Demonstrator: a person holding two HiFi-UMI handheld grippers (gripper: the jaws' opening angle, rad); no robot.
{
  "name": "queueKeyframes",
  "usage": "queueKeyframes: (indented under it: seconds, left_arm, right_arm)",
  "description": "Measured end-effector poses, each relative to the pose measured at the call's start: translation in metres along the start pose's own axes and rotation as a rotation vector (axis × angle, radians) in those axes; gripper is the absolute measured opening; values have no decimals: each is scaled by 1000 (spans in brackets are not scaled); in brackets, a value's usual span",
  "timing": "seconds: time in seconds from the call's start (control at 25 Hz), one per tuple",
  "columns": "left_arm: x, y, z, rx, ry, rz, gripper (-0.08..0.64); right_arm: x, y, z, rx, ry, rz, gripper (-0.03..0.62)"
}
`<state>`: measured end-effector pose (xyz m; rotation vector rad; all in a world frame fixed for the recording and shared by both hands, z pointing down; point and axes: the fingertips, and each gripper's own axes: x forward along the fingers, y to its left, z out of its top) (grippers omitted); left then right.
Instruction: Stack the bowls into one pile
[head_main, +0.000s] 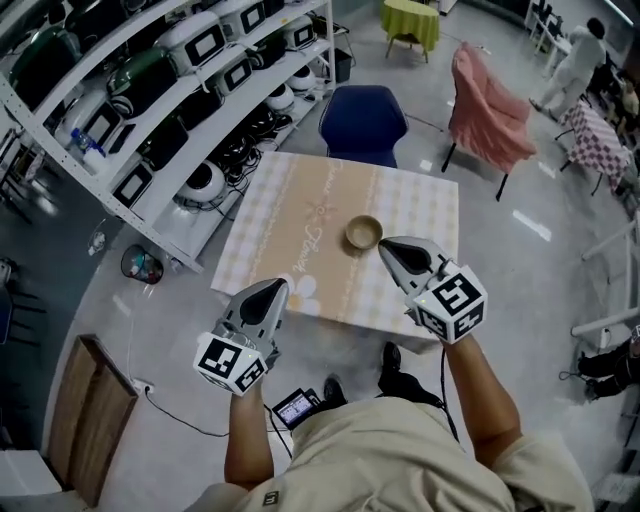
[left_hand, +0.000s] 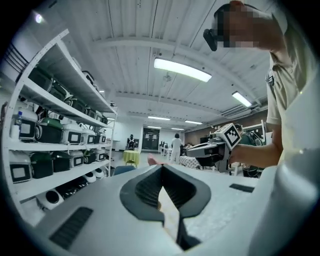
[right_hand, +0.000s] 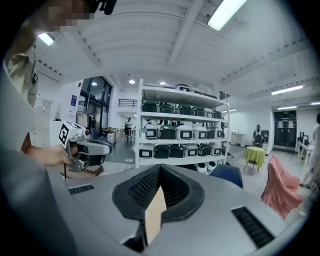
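Observation:
A tan bowl (head_main: 363, 233) sits upright near the middle of the square table (head_main: 300, 225), which has a checked beige cloth; whether it holds other bowls I cannot tell. My right gripper (head_main: 388, 247) hovers just to the bowl's near right, jaws shut and empty. My left gripper (head_main: 274, 291) is over the table's near left edge, also shut on nothing. Both gripper views look out level across the room. In the left gripper view the jaws (left_hand: 161, 170) meet at the tip, as they do in the right gripper view (right_hand: 159, 172). The bowl shows in neither.
A blue chair (head_main: 363, 120) stands at the table's far side, with a pink-draped chair (head_main: 490, 105) to its right. White shelves of appliances (head_main: 180, 90) run along the left. A wooden board (head_main: 85, 415) and a small device (head_main: 297, 407) lie on the floor.

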<state>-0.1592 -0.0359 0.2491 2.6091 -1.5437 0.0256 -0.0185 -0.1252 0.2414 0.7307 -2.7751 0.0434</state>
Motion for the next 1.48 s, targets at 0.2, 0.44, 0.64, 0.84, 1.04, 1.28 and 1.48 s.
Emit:
queueKeyframes:
  seconds: [0.2, 0.44, 0.64, 0.84, 1.04, 1.28, 1.48]
  left_arm:
    - [-9, -44, 45, 74, -60, -114, 6]
    - [-21, -92, 79, 173, -98, -225, 6]
    - [-33, -119, 88, 217, -117, -303, 6]
    - [-41, -128, 83, 212, -125, -333, 6]
    - [-46, -126, 74, 207, -112, -345, 6]
    - [-47, -126, 73, 209, -111, -353, 6]
    - [-47, -129, 70, 210, -113, -355, 6]
  right_arm:
    - [-44, 52, 47, -69, -72, 40, 5]
    - [-85, 96, 75, -123, -127, 42, 3]
    - [-98, 124, 76, -145, -94, 10, 3]
    - [-105, 136, 78, -174, -99, -9, 3]
    - [-106, 142, 78, -179, -93, -30, 3]
    - [-108, 142, 78, -180, -93, -44, 3]
    - [-111, 143, 74, -174, -86, -50, 3]
